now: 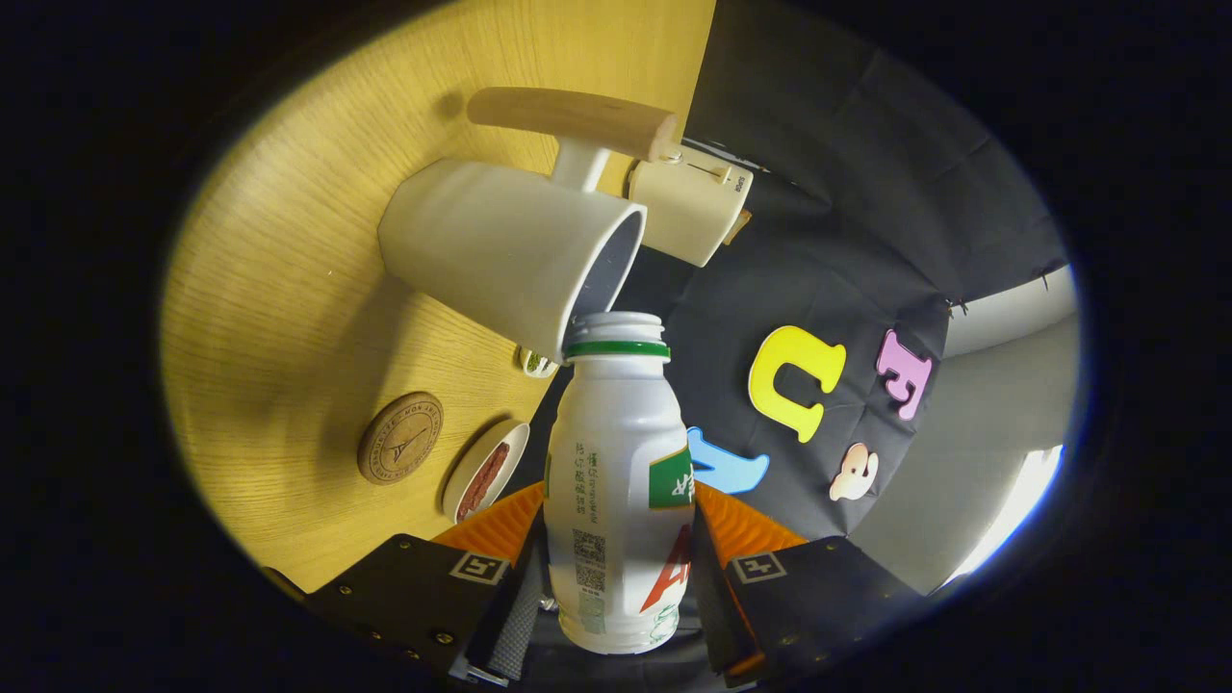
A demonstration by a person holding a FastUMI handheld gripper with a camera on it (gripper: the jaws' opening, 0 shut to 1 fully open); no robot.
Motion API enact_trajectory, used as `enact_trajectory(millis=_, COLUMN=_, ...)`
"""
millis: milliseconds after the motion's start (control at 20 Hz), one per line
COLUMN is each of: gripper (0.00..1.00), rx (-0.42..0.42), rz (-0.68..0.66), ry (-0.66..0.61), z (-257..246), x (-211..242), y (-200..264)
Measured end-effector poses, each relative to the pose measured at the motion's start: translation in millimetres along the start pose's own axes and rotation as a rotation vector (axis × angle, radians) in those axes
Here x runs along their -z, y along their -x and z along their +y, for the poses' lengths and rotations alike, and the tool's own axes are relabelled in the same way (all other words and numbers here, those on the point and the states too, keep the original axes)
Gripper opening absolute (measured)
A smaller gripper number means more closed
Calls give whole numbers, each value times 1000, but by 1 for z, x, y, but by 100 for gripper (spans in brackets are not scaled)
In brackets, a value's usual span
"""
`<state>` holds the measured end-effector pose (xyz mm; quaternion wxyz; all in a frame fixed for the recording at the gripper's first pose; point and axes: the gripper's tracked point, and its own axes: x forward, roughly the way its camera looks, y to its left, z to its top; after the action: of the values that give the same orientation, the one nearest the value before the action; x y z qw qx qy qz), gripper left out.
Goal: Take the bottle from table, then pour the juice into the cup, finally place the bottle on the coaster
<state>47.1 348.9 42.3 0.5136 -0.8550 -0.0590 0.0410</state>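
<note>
Bottle (621, 481) is clamped between both fingers of the gripper (616, 563), its open mouth at the rim of the cup (505, 255) near the tabletop (289, 289) edge. Tilt gradually, keeping the mouth over the opening, to avoid spills.

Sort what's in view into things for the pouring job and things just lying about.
For the job: bottle, held between the fingers, mouth at the cup; coaster.
Lying about: small dish, cream box behind the cup, wooden handle.

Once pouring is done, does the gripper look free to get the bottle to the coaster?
Probably yes: the gripper is shut on the bottle, and the coaster lies bare on the table, beside a small dish.
</note>
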Motion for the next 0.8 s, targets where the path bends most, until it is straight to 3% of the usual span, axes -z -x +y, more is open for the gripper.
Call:
enact_trajectory(millis=400, gripper=69, rx=-64, rz=-15, ry=-136, z=11, x=-2, y=0)
enact_trajectory(millis=800, gripper=69, rx=-87, rz=-30, ry=-382, z=11, x=1, y=5)
